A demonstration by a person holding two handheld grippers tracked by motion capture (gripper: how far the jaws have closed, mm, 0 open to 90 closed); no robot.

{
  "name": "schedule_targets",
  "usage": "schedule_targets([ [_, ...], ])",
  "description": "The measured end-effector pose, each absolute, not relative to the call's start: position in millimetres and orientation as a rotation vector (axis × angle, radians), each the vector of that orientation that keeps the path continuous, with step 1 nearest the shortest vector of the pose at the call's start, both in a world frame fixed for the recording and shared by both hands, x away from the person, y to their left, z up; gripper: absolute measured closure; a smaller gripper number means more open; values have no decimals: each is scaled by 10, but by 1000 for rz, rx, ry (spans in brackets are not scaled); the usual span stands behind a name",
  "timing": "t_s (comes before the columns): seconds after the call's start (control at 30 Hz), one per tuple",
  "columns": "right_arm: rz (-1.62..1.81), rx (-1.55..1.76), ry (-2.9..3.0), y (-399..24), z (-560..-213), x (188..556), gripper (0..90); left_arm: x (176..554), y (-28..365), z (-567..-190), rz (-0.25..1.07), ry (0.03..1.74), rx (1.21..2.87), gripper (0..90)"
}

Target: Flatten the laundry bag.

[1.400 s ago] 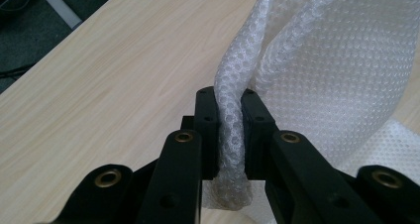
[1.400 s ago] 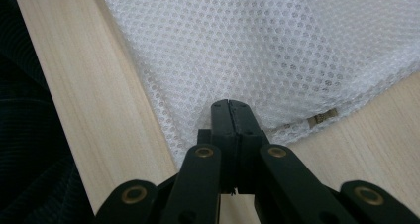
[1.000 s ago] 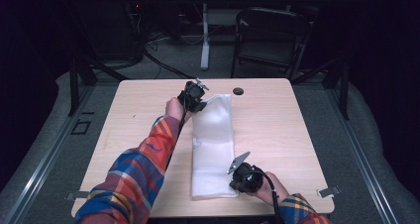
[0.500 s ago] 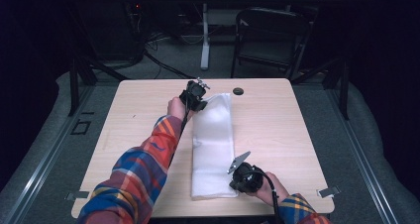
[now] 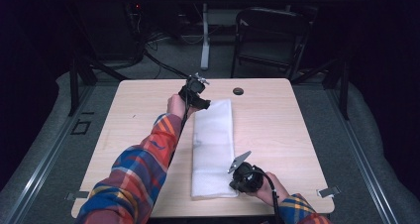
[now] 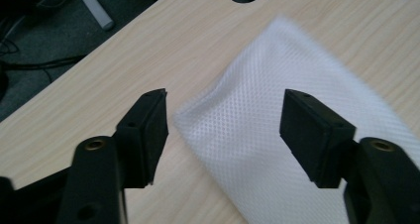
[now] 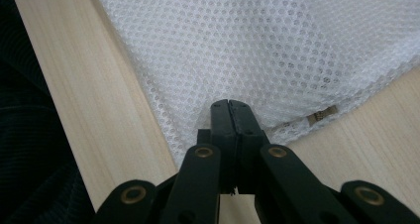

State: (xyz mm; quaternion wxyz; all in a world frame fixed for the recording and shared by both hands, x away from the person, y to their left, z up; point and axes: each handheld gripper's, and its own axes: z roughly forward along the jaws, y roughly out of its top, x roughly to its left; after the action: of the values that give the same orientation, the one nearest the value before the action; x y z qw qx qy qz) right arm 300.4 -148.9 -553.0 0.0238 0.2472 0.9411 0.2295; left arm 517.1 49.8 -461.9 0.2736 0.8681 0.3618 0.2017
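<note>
With the far corner let go, looks like the close of a fold on the white mesh cloth [image 5: 213, 149], lying folded in a long strip down the middle of the table [image 5: 307, 135]. Left gripper [image 5: 197, 96] just sprung apart, jaws wide over the far corner of the mesh [image 6: 277, 135], nothing pinched. Further right, right gripper [image 5: 243, 178] clenched tight on the near corner [image 7: 247, 60]. Next, probably: release there too, or carry that corner over for another fold, kept low and square. Small cable hole [image 5: 238, 91] beyond the cloth, well apart; nothing in the way.
</note>
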Motion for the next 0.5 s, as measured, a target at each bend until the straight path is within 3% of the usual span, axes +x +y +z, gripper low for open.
schedule_targets([
  [0.13,766,786,2894,-1484,-5538,2992,816,5124,511,-4624,476,967,2342,245],
  [0.37,692,845,2857,-1525,-5432,3027,324,4963,574,-4651,419,925,2337,166],
  [0.5,703,912,2846,-1556,-5409,3047,150,4834,623,-4705,392,906,2333,160],
])
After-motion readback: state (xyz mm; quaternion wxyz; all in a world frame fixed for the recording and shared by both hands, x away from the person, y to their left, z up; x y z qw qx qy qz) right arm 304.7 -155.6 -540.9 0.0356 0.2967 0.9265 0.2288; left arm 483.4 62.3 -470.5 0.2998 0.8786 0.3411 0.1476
